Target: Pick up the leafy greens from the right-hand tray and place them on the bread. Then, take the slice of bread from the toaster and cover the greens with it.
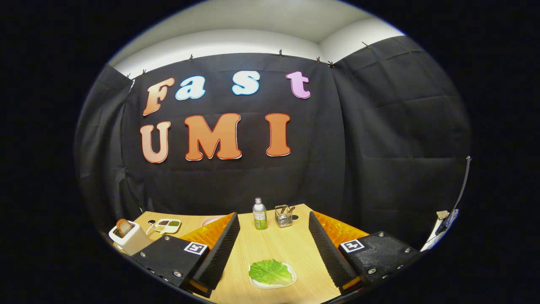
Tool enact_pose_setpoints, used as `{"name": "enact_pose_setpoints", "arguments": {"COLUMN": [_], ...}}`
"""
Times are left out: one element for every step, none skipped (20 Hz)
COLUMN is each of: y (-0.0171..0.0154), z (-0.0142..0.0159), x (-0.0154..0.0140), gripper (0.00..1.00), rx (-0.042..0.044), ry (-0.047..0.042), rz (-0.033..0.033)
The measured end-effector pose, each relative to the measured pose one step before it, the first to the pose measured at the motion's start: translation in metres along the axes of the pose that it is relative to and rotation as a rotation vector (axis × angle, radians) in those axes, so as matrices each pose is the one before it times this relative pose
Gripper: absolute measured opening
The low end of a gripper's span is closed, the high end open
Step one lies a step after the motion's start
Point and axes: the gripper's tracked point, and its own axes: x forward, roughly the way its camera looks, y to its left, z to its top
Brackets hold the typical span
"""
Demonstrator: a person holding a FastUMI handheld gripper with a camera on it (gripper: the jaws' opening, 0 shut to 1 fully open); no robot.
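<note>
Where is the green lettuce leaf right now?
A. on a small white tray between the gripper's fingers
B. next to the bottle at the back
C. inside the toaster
A: the leafy greens lie on the white tray, between the open gripper's fingers.

You had the greens (270, 271), one ruffled green leaf, flat on a small white tray (291, 280) between the fingers. The bread (125, 227) stood upright in the white toaster (128, 239), well off left.
</note>
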Motion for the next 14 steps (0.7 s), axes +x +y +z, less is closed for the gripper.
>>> {"name": "enact_pose_setpoints", "arguments": {"y": [0.00184, 0.00153, 0.00018, -0.00043, 0.00162, 0.0026, 0.00311, 0.00293, 0.00307, 0.00161, 0.00119, -0.00065, -0.00047, 0.00166], "z": [-0.00393, -0.00307, -0.00313, -0.00277, -0.00477, -0.00519, -0.0069, -0.00592, -0.00811, -0.00922, -0.01058, -0.00985, -0.0125, -0.00989], "x": [0.00129, 0.00144, 0.00182, 0.00239, 0.00264, 0.00366, 0.00283, 0.00456, 0.00484, 0.00588, 0.00708, 0.00697, 0.00989, 0.00913], "gripper": [0.98, 0.98, 0.98, 0.98, 0.98, 0.98, 0.98, 0.98, 0.99, 0.98, 0.99, 0.99, 0.99, 0.99], "rx": [-0.00305, -0.00318, -0.00852, -0.01383, -0.01805, -0.01723, -0.01804, -0.01971, -0.02671, -0.02744, -0.0257, -0.02424, -0.01744, -0.00693], "ry": [0.00888, 0.01104, 0.00715, 0.00654, 0.00933, 0.01448, 0.01581, 0.01675, 0.025, 0.03272, 0.03595, 0.03977, 0.04955, 0.05261], "rz": [0.00551, 0.00686, 0.00285, 0.00051, 0.00456, 0.00719, 0.01016, 0.01359, 0.01417, 0.01684, 0.01442, 0.01164, 0.01191, 0.01479]}}
